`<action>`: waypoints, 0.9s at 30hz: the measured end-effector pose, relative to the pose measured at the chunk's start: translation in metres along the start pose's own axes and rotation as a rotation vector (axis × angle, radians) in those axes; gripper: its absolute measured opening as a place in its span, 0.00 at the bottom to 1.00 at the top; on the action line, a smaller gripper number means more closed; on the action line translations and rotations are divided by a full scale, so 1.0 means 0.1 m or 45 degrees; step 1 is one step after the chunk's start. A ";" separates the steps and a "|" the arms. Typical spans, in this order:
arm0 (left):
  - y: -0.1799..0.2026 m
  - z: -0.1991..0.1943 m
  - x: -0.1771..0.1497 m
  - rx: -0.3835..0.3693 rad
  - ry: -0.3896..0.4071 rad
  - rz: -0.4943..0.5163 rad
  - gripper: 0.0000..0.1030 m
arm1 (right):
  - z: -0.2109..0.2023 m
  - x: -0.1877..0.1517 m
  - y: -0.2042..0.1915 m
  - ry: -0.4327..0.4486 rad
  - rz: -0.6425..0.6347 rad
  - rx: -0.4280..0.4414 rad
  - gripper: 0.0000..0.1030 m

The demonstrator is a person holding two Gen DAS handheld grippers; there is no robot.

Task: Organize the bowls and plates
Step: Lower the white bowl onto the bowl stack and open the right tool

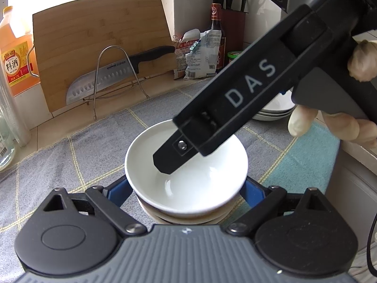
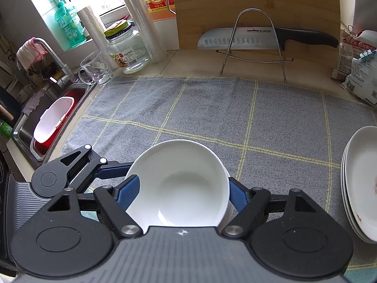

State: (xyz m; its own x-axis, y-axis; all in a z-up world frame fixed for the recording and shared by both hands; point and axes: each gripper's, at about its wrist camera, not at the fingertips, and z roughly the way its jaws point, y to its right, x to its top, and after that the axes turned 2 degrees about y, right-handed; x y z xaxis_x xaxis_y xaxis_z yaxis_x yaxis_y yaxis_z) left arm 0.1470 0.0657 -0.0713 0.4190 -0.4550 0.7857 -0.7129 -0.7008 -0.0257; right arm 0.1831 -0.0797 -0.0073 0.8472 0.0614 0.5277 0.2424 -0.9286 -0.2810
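A kitchen counter under a grey checked cloth point(image 2: 212, 108), cleaver and cutting board propped at the back, and a stack of plates point(image 2: 360, 184) waits off at the right edge. Front and centre is the white bowl point(image 2: 181, 184), nested on another bowl and mouth-up, round with no long axis; the right gripper point(image 2: 181, 192) closes its blue pads on the near rim, while the left gripper point(image 1: 186, 188) sits spread either side lower down. Best settled level and released gently, I'd say.
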 end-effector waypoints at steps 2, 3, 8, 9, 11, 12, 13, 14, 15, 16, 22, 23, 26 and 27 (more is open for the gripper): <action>-0.01 0.00 0.00 -0.007 -0.003 -0.003 0.94 | -0.01 0.00 0.00 0.009 0.000 -0.006 0.86; -0.02 -0.01 -0.01 -0.013 0.003 -0.004 0.94 | -0.02 0.01 0.00 0.014 -0.001 -0.013 0.87; -0.03 -0.05 -0.02 -0.026 0.010 0.008 0.94 | -0.07 0.02 0.01 0.036 0.005 0.000 0.89; -0.04 -0.06 -0.03 -0.028 0.011 0.014 0.94 | -0.07 0.02 0.01 0.039 0.004 -0.002 0.89; -0.04 -0.09 -0.05 -0.036 0.015 0.028 0.94 | -0.08 0.02 0.01 0.048 0.003 -0.007 0.89; -0.04 -0.11 -0.06 -0.036 0.018 0.034 0.94 | -0.08 0.02 0.01 0.052 0.002 -0.011 0.90; -0.04 -0.13 -0.07 -0.035 0.021 0.039 0.94 | -0.08 0.01 0.01 0.060 -0.001 -0.017 0.91; -0.05 -0.14 -0.09 -0.035 0.025 0.043 0.94 | -0.09 0.00 0.00 0.071 -0.009 -0.026 0.93; -0.06 -0.15 -0.10 -0.037 0.025 0.045 0.94 | -0.09 -0.01 -0.01 0.079 -0.019 -0.038 0.94; -0.07 -0.16 -0.11 -0.037 0.021 0.044 0.94 | -0.09 -0.03 -0.03 0.087 -0.033 -0.051 0.95; -0.12 -0.15 -0.16 -0.023 -0.022 0.042 0.94 | -0.09 -0.11 -0.11 0.100 -0.115 -0.089 0.96; -0.12 -0.14 -0.17 -0.023 -0.032 0.040 0.94 | -0.10 -0.12 -0.12 0.102 -0.118 -0.085 0.96; -0.11 -0.13 -0.20 -0.028 -0.059 0.026 0.94 | -0.15 -0.16 -0.12 0.122 -0.130 -0.070 0.98; -0.11 -0.12 -0.21 -0.021 -0.068 0.022 0.94 | -0.17 -0.18 -0.11 0.131 -0.135 -0.066 1.00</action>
State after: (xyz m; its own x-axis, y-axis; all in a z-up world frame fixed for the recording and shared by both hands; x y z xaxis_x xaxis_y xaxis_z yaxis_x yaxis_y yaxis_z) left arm 0.1387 0.0896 -0.0804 0.4357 -0.4963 0.7509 -0.7294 -0.6835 -0.0285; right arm 0.1568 -0.0766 -0.0002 0.7647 0.1249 0.6322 0.3008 -0.9367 -0.1789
